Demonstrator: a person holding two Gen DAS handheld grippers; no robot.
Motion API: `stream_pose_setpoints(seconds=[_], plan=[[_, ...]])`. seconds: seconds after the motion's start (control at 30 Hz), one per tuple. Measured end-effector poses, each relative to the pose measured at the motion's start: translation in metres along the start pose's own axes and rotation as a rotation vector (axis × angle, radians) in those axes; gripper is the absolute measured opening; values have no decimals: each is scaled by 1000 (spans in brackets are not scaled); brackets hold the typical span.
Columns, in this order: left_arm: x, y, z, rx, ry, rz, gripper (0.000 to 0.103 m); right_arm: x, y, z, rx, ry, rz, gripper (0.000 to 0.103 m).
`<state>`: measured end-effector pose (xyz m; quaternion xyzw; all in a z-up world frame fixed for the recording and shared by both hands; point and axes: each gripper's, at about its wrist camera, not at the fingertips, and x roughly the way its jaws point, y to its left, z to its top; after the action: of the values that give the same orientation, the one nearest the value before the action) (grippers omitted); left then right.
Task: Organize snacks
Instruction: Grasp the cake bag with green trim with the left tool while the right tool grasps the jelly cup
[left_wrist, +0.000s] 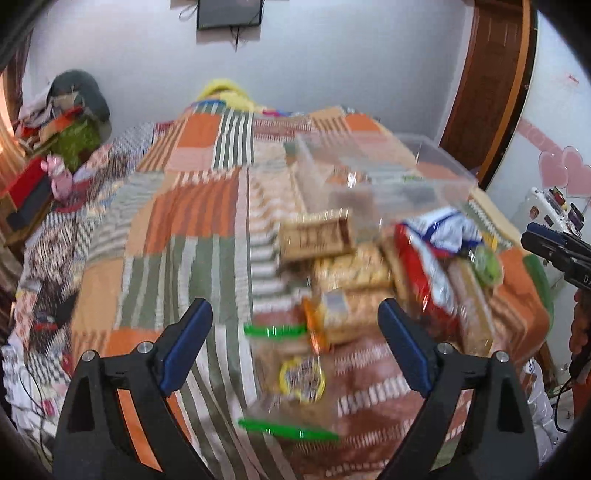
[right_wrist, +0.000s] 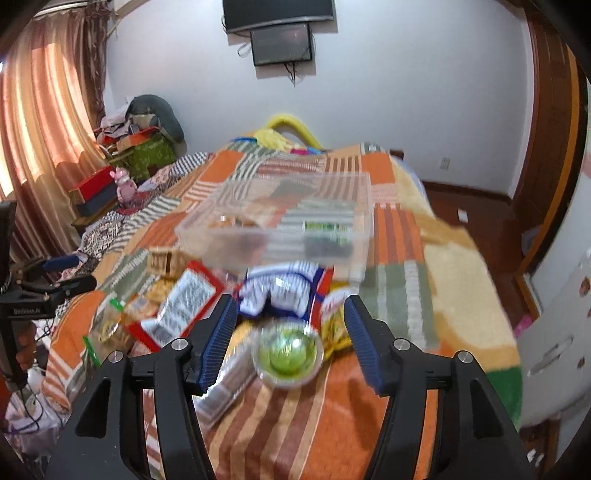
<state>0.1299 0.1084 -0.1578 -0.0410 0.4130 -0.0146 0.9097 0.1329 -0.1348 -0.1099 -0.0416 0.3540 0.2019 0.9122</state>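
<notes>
we hold our left gripper (left_wrist: 293, 332) with its jaws spread wide and gripping nothing, above a clear bag with green strips (left_wrist: 286, 373) on the patchwork bedspread (left_wrist: 177, 206). our right gripper (right_wrist: 290, 325) is partly open and empty, its blue pads on either side of a small green-lidded cup (right_wrist: 288, 352) without touching it. the snack packets (left_wrist: 373, 266) lie heaped just before a clear plastic bin (right_wrist: 291, 221), which already holds a few items.
</notes>
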Motion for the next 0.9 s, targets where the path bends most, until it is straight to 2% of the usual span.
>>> stream_pose_setpoints(seconds=[0.23,0.53,0.63,0.7,0.8,0.87,0.9], plan=[[32,3,-38,-38,100,-16,92,18,-2,-22,34,83,-8,57],[61,-4,-52,-22,170,-39,92,40,2,-33,67,160,34,57],[64,-3,-52,-37,159,-47,92,45,3,-35,69,164,23,57],[66,0,-52,-60,153,-60,89,46,1,-35,79,163,25,57],[68,3,-51,-77,143,-73,77,46,-5,-35,104,162,41,57],[68,4,-51,-84,141,-78,64,45,-6,-36,111,159,48,57],[68,5,-51,-85,144,-80,60,45,-6,-37,114,155,48,56]])
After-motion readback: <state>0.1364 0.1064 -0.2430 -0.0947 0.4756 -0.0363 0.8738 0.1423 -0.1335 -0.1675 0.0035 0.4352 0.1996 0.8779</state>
